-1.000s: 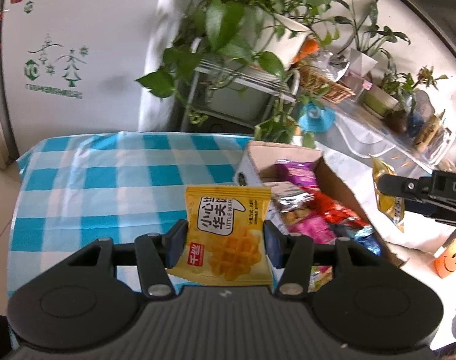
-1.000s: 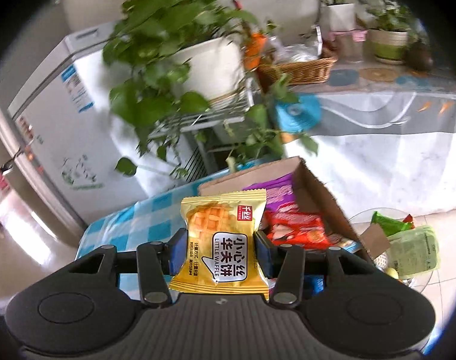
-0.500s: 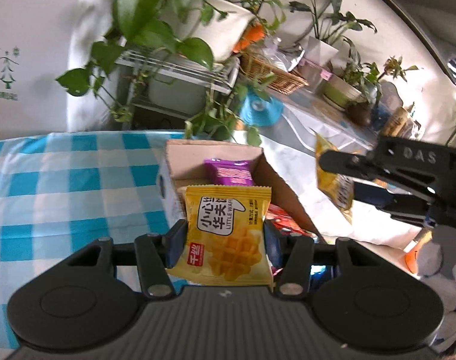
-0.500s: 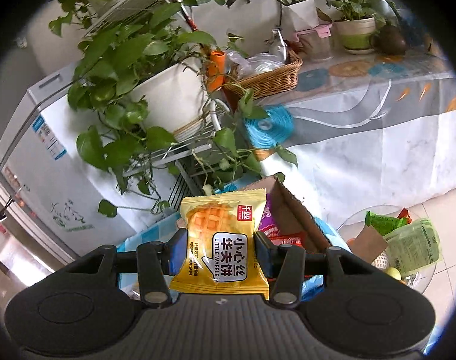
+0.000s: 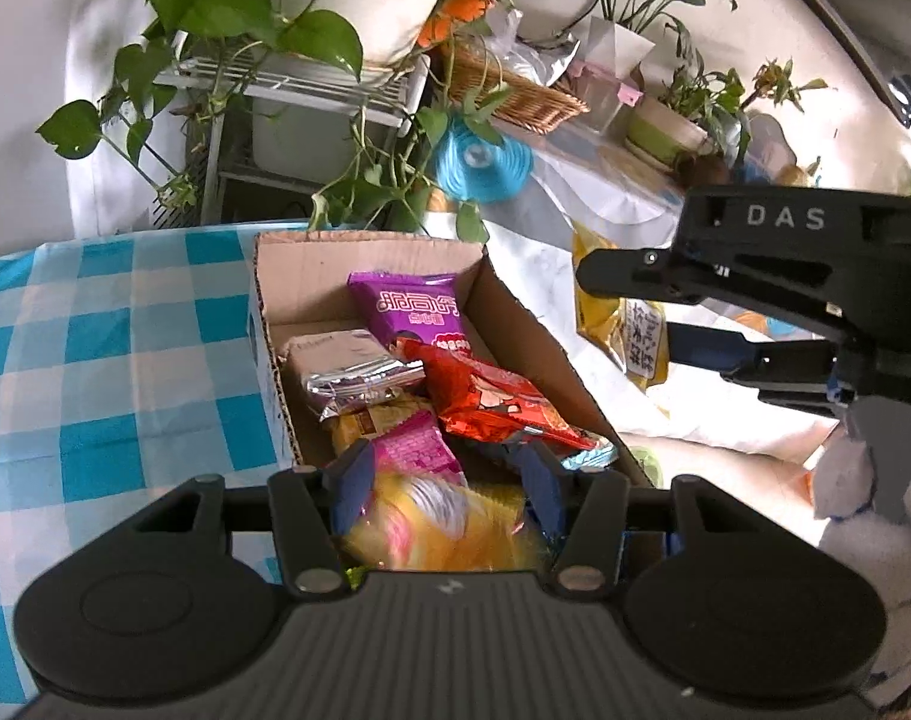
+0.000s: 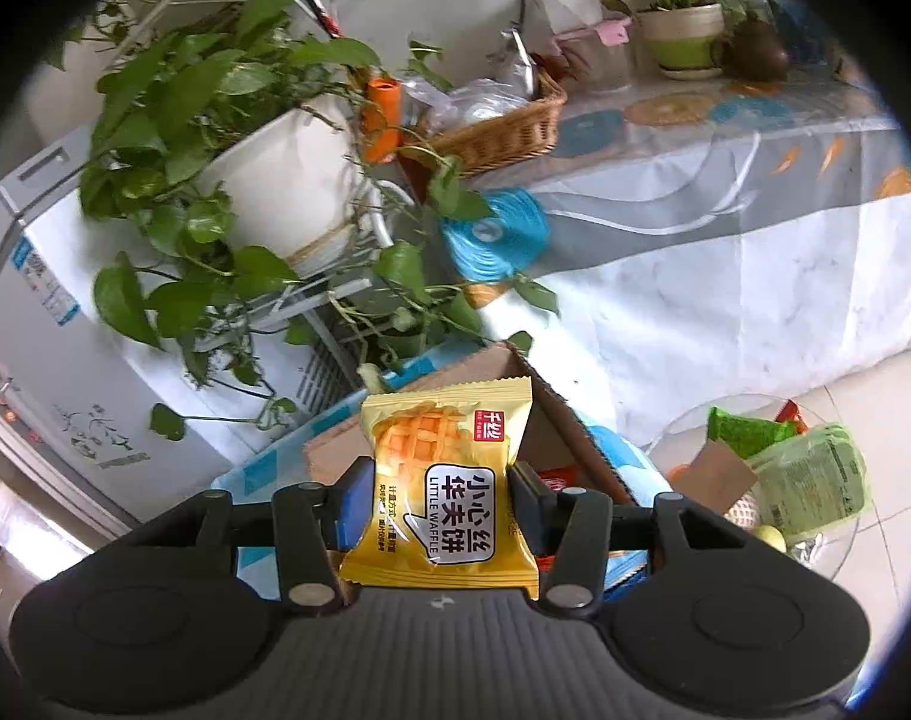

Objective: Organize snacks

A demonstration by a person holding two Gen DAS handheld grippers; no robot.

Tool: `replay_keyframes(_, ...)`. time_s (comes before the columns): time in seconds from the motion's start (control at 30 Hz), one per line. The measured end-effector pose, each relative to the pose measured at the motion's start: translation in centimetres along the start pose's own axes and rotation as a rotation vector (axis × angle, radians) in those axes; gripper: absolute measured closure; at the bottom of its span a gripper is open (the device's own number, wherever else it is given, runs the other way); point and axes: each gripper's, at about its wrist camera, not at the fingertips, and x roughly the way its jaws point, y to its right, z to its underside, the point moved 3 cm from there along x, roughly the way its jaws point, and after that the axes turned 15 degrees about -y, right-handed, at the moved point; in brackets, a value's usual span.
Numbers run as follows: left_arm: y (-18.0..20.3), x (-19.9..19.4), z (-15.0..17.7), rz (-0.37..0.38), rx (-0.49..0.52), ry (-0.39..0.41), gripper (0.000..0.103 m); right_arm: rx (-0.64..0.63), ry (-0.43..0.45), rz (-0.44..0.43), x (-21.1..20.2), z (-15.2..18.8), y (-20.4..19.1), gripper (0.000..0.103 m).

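Snacks already filled much of the cardboard box (image 5: pixel 515 324) on the checked cloth (image 5: pixel 113 360), while our left gripper (image 5: pixel 443 483) stood open over a blurred yellow packet and our right gripper (image 6: pixel 440 495) clamped a waffle packet (image 6: pixel 446 480) not yet boxed.

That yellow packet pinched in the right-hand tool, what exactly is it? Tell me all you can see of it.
The yellow waffle packet is a glossy plastic pillow pack with crimped, zigzag-cut ends. It shows a golden grid-patterned waffle, a small red logo and a white speech bubble reading "LITTLE WAFFLE" under Chinese characters. It looks sealed and puffy, standing upright, gripped on both sides between the blue-padded jaws of the right gripper. It hangs in the air near the cardboard box, touching nothing else. The left camera sees it edge-on.
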Motion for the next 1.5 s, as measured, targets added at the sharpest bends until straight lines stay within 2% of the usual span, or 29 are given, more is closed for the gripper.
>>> replay_keyframes(0.07, 0.3, 0.0, -0.1, -0.014, 0.003, -0.003, 0.041, 0.015, -0.005, 0.002, 0.2, 0.0, 0.3, 0.044)
replay_keyframes(0.1, 0.4, 0.0, -0.1, -0.025, 0.007, -0.006, 0.032, 0.024, -0.004, 0.003, 0.2, 0.0, 0.5, 0.041)
replay_keyframes(0.13, 0.6, -0.2, -0.1, -0.039, 0.016, -0.002, 0.026, 0.030, -0.002, 0.002, 0.2, 0.0, 0.5, 0.038)
replay_keyframes(0.2, 0.8, -0.6, -0.1, -0.069, 0.032, 0.008, 0.020, 0.034, 0.003, 0.000, 0.0, 0.1, 0.5, 0.022)
replay_keyframes(0.23, 0.8, -0.7, -0.1, -0.087, 0.031, 0.002, 0.014, 0.033, 0.007, 0.002, -0.1, 0.1, 0.5, 0.021)
replay_keyframes(0.27, 0.7, -0.7, -0.3, -0.104, 0.023, -0.007, 0.012, 0.031, 0.010, 0.004, -0.2, 0.1, 0.5, 0.021)
replay_keyframes(0.63, -0.1, -1.2, 0.1, -0.211, 0.009, -0.061, 0.008, 0.028, 0.002, 0.031, -0.7, 0.8, 0.6, 0.013)
replay_keyframes(0.9, -1.2, -2.1, -0.1, -0.243, -0.039, -0.065, 0.006, 0.021, -0.013, 0.130, -1.1, 1.7, 0.9, 0.007)
replay_keyframes(1.17, -2.1, -2.3, -0.5, -0.307, -0.084, -0.069, 0.004, -0.037, -0.038, 0.209, -1.3, 2.9, 0.5, 0.003)
replay_keyframes(1.5, -1.6, -2.4, -1.3, -0.366, -0.080, -0.070, 0.002, -0.093, -0.084, 0.281, -0.6, 3.6, -0.2, 0.001)
